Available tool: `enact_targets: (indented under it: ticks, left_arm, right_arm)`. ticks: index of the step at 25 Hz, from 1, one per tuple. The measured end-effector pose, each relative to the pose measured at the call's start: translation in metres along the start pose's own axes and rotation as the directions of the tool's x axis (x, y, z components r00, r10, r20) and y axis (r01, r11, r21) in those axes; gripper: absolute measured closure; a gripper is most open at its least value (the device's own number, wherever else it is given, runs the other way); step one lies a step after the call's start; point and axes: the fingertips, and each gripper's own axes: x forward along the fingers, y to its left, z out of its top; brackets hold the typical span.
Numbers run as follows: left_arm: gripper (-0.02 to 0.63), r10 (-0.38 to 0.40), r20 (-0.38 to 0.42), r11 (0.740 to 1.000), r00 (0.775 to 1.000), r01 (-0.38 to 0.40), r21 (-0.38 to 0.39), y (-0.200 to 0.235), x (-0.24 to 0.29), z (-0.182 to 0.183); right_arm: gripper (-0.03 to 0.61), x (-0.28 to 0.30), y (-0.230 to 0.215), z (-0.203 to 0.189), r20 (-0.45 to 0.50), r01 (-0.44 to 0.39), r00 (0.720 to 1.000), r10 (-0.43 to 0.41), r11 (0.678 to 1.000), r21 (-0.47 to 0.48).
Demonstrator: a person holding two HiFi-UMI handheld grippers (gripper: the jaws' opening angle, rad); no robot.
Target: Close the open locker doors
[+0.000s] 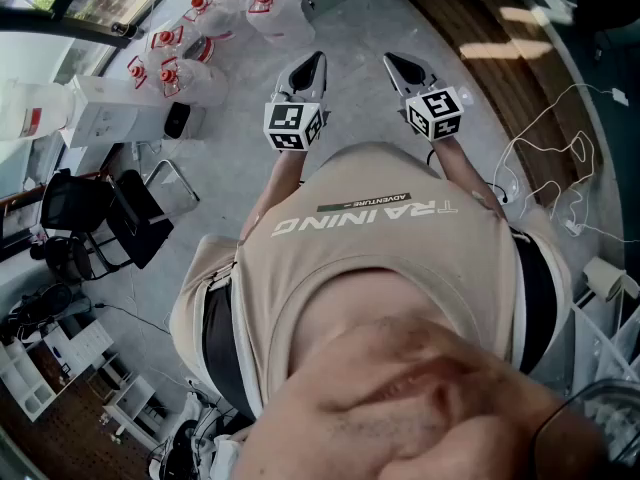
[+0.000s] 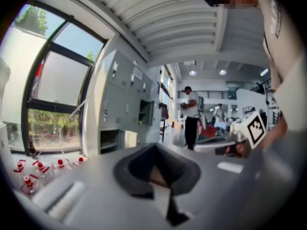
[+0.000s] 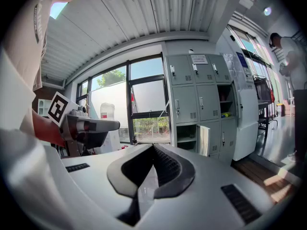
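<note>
A bank of grey lockers (image 3: 199, 104) stands ahead of my right gripper (image 3: 153, 146), some way off. Its lower middle door (image 3: 205, 139) hangs open beside an empty compartment, and the column to the right (image 3: 225, 101) shows open shelves with something yellow inside. In the left gripper view the same lockers (image 2: 125, 104) appear at the left, with an open bottom compartment (image 2: 114, 140) and an open one higher up (image 2: 145, 112). My left gripper (image 2: 154, 145) and right gripper are both shut with nothing between the jaws. In the head view the left gripper (image 1: 316, 60) and right gripper (image 1: 390, 61) are held side by side at waist height.
Several clear water jugs with red caps (image 1: 205, 28) stand on the floor by the window, next to a white appliance (image 1: 105, 108). A black chair (image 1: 110, 218) is at my left. A wooden strip of floor (image 1: 480, 38) runs at the right. A person (image 2: 192, 116) stands farther down the hall.
</note>
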Motion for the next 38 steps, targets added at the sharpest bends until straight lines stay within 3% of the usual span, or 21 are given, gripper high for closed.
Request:
enact_targets:
  ticks: [8,16,23,30,38]
  left_arm:
    - [0.614,-0.002,-0.02,1.0,1.0,0.003,0.008,0.001,0.01,0.0]
    - [0.614,0.03,-0.069,0.999,0.997,-0.032,-0.031,-0.003,0.025,-0.019]
    - [0.614,0.045,-0.129,0.996,0.991,-0.054,-0.068,-0.007,0.048,-0.048]
    - [0.614,0.009,-0.135,0.997,0.991,-0.02,-0.077,0.004,0.077,-0.048]
    - [0.614,-0.036,-0.055,0.998,0.998,0.033,-0.053,0.072,0.134,-0.026]
  right_arm:
    - [0.565,-0.002,-0.026,0.013,0.025,0.045,0.999,-0.044,0.999,-0.017]
    - [0.565,0.005,-0.036,0.007,-0.009,-0.021,1.0,0.02,0.998,-0.055]
    - [0.565,0.014,-0.068,-0.014,-0.048,-0.026,0.999,0.026,1.0,-0.011]
    - [0.565,0.034,-0.091,-0.027,-0.095,-0.004,0.995,0.006,1.0,0.018]
    - [0.565,0.122,-0.096,0.008,-0.099,-0.017,0.995,0.001,0.987,-0.16]
